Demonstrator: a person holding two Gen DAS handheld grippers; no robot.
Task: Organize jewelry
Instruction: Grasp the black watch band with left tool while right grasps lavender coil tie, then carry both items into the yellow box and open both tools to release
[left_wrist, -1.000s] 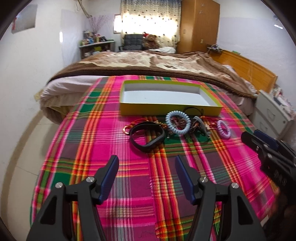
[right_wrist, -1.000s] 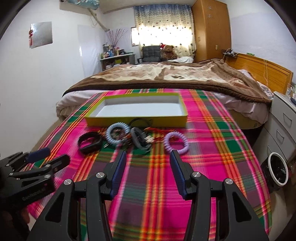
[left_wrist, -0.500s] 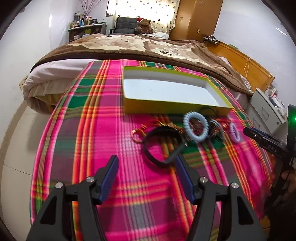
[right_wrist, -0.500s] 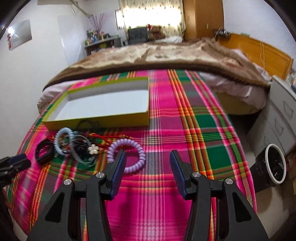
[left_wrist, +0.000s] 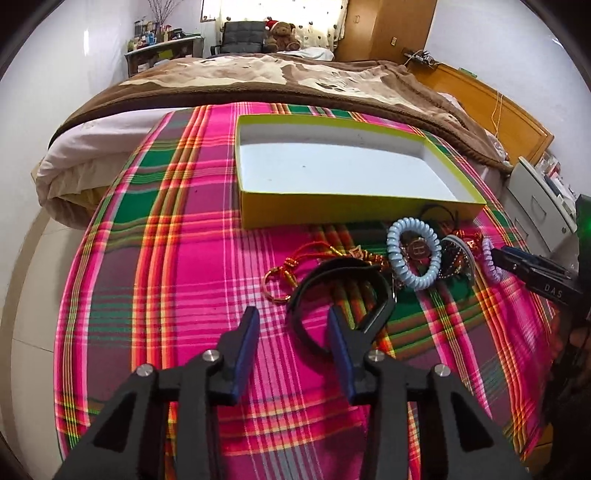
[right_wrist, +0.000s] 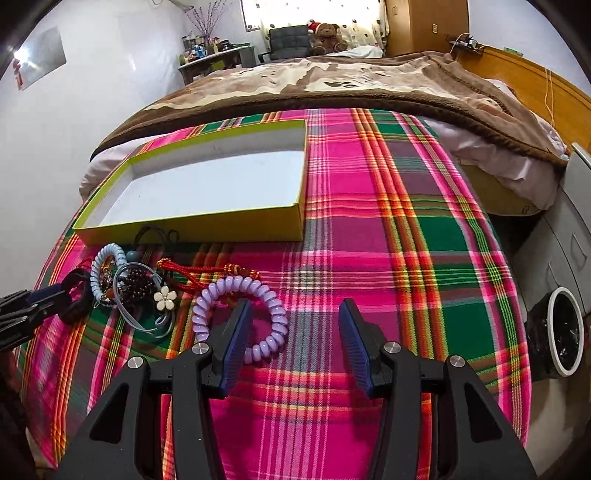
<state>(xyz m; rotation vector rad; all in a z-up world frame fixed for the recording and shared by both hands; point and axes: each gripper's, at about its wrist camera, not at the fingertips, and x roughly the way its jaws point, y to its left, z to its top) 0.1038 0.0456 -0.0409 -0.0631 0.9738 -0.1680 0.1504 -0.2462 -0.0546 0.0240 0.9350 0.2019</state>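
Pick-up step. My left hand-held gripper (left_wrist: 291, 319) is wide open, holding nothing, straddling the black band's (left_wrist: 341, 291) near rim; right hand-held gripper (right_wrist: 295, 319) likewise over the lilac coil (right_wrist: 240, 317). Next: close, lift toward the box (left_wrist: 354, 208) ahead.

A woven plaid cloth (left_wrist: 177, 258) covers the surface under a matt cardboard tray (left_wrist: 332, 212) with a smooth white inside, a glossy lilac plastic coil bracelet (right_wrist: 275, 317), a matt black band (left_wrist: 373, 273) and red braided cord (right_wrist: 199, 271), beside a fleecy brown blanket (right_wrist: 332, 79).
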